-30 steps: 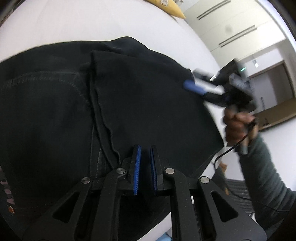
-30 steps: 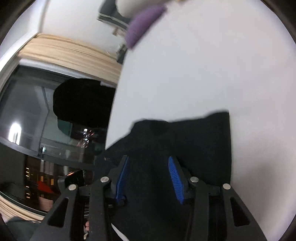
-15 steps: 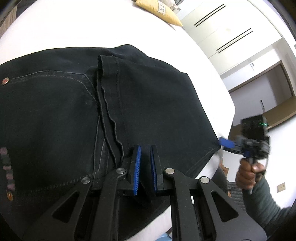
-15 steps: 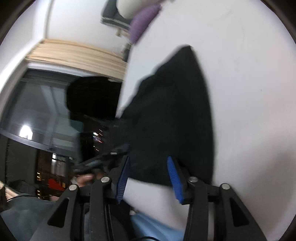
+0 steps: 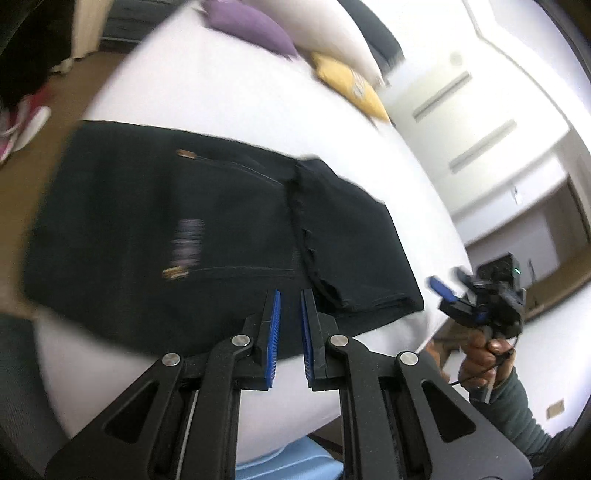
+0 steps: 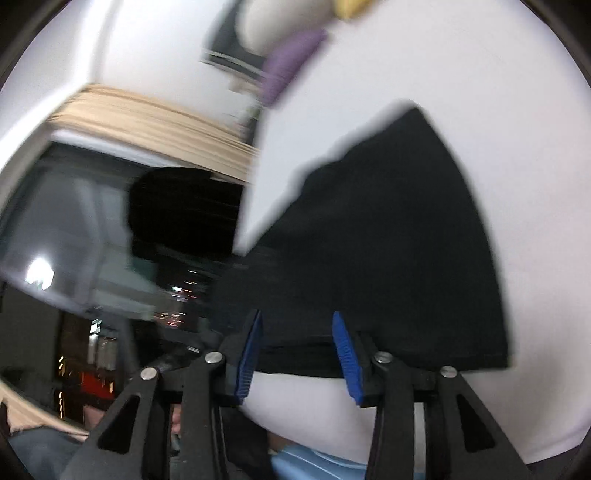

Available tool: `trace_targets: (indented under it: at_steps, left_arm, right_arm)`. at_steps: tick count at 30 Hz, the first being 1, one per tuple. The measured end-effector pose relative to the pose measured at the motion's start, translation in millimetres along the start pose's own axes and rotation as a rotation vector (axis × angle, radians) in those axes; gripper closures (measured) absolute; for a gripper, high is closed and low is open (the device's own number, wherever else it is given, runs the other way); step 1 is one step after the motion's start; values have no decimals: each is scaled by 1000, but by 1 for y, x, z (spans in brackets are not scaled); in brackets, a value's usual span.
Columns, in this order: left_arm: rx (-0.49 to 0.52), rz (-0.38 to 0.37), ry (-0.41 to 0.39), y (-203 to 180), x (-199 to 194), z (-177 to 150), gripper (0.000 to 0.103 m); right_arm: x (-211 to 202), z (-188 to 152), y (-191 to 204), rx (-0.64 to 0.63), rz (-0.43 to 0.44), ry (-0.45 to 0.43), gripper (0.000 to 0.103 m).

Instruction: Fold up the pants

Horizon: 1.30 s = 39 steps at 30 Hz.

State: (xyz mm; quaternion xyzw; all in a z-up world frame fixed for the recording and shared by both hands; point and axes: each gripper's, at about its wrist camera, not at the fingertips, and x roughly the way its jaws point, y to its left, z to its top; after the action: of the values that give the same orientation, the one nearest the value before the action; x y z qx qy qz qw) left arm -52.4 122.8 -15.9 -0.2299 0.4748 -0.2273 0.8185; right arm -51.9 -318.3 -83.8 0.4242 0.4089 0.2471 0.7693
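Both grippers hold nothing: the left gripper (image 5: 290,308) has its blue pads nearly together with a narrow gap, hovering over the near edge of the black pants (image 5: 207,236), and the right gripper (image 6: 297,334) is spread wide. Pants lie folded flat on the white bed (image 5: 221,92), pillows (image 5: 251,22) beyond.

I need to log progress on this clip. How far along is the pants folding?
Largely done: the black pants lie as a compact folded stack on the white bed, hem edges layered at one end. Nothing is in hand: the left gripper and right gripper both hover off the cloth, holding nothing. Left: perhaps tidying; blur hides wrinkles.
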Motion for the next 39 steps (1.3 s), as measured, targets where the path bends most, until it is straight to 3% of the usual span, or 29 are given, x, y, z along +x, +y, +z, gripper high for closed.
trace_targets:
  at_steps: [1,3,4,5,8,13,18,25,27,30,32,39]
  left_arm:
    - [-21,11,-26,9,-12,-3,83]
    - [-99,27,-81,32,-31,-11,34]
    - [-154,35,-123,46,-42,-15,1]
    - [-227,48,-198,61,-55,-21,0]
    - [-351,-10,-208,90,-62,-24,0]
    - [-450,-72,-208,117,-50,-32,0]
    - [-620,-174,-233,151,-27,-35,2]
    - [-710,-241,-314,178,-16,-30,7]
    - [-700,-246,-306,179,-14,-26,17]
    - [-705,-276,-277,180,-9,-24,43]
    - [-703,-271,-255,177,-8,-24,72]
    - [-728,-281,-245,185,-5,-30,82]
  right_arm:
    - [6,1,13,-13,40,-11,44]
    - [21,7,26,-31,84,-12,38]
    - [32,9,32,-36,95,-4,38]
    - [38,11,35,-34,100,1,38]
    - [55,11,38,-10,130,18,38]
    - [73,1,52,-22,162,58,38]
    - [62,-4,48,-4,225,39,38]
    - [60,0,36,42,266,18,40]
    - [63,2,33,54,268,16,42]
    - [70,5,29,70,253,21,42]
    - [74,7,27,81,236,24,42]
    - [104,21,24,85,143,103,42]
